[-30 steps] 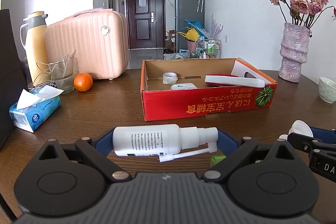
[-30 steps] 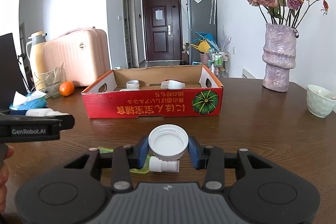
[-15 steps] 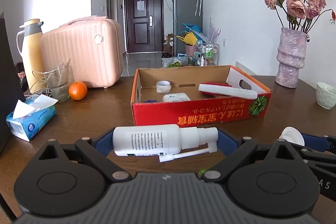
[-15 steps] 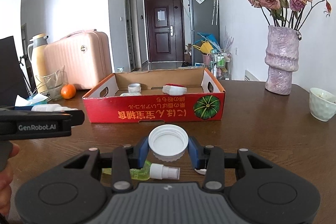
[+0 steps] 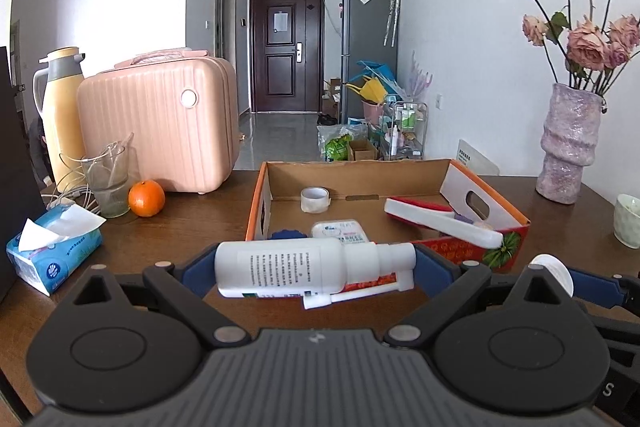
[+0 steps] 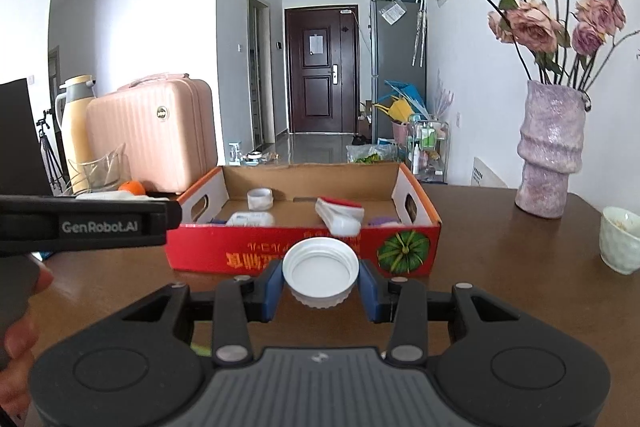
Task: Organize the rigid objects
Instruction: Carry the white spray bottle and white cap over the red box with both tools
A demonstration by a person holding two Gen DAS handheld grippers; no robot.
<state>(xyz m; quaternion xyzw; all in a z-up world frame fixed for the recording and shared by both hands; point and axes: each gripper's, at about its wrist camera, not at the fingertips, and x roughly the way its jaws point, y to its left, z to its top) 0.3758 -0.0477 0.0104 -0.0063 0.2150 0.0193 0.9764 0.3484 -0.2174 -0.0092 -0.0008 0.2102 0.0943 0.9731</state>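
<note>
Left gripper (image 5: 316, 269), blue pads clamped end to end on a white spray bottle (image 5: 296, 269) held crosswise above the wooden table (image 5: 192, 227), just short of the red cardboard box (image 5: 496, 251). Right gripper (image 6: 321, 281), pads closed on a white screw cap (image 6: 320, 269), open side facing the camera, near the box front; inside lie a tape roll (image 5: 315, 199) and a white-and-red case (image 5: 440, 223)

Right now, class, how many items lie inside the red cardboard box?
At least 5 in the red cardboard box: tape roll at the back, white case in front, blue item front-left, red-and-white tool right, purple item far right. Others may be hidden.
</note>
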